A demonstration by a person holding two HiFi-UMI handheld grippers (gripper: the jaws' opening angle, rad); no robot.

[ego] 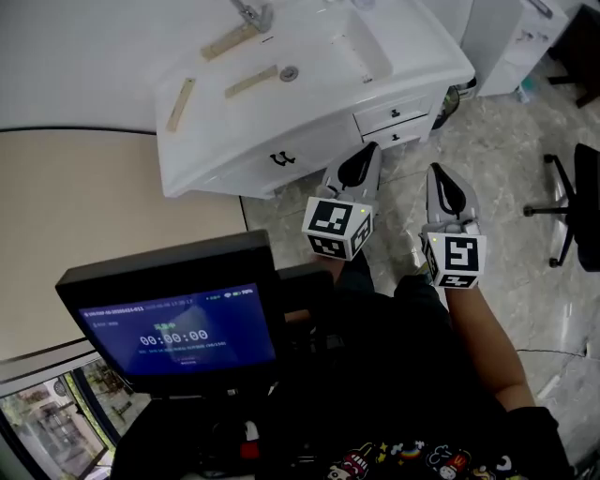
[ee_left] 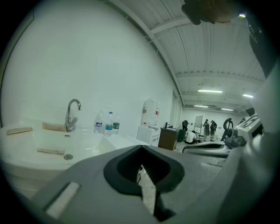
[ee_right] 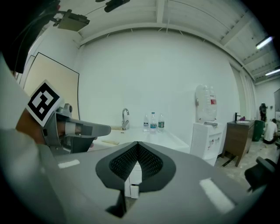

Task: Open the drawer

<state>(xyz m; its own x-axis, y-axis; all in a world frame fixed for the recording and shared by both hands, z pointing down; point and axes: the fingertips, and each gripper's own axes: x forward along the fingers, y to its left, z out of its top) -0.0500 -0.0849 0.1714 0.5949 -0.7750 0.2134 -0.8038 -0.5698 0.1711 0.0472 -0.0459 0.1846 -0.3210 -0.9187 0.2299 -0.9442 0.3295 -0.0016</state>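
Closest in the head view: a black, flat-fronted monitor (ego: 178,328) with a glowing blue screen at lower left, and a dark sleeve beside it at lower centre.

Above these, at centre frame, were two grey, wedge-shaped grippers, each with a white cube printed with black squares.
- Left gripper (ego: 364,161): jaws together, ribbed dark pads meeting at the tip in its own view (ee_left: 141,168), nothing held.
- Right gripper (ego: 447,190): jaws likewise closed and empty (ee_right: 136,162), ribbed pads touching.

Both pointed toward a glossy white vanity cabinet (ego: 234,164) in the upper half of the frame.
- The drawer (ego: 394,113), a small rectangular white front with a dark knob, sat shut at upper right of centre, just past the left gripper's tip.
- A second, similar drawer front (ego: 397,137) lay directly below it.
- The smooth rectangular basin (ego: 361,47) on top carried a chrome faucet (ego: 251,13) and three flat tan strips (ego: 251,82).

The floor (ego: 525,141) was pale marbled tile.
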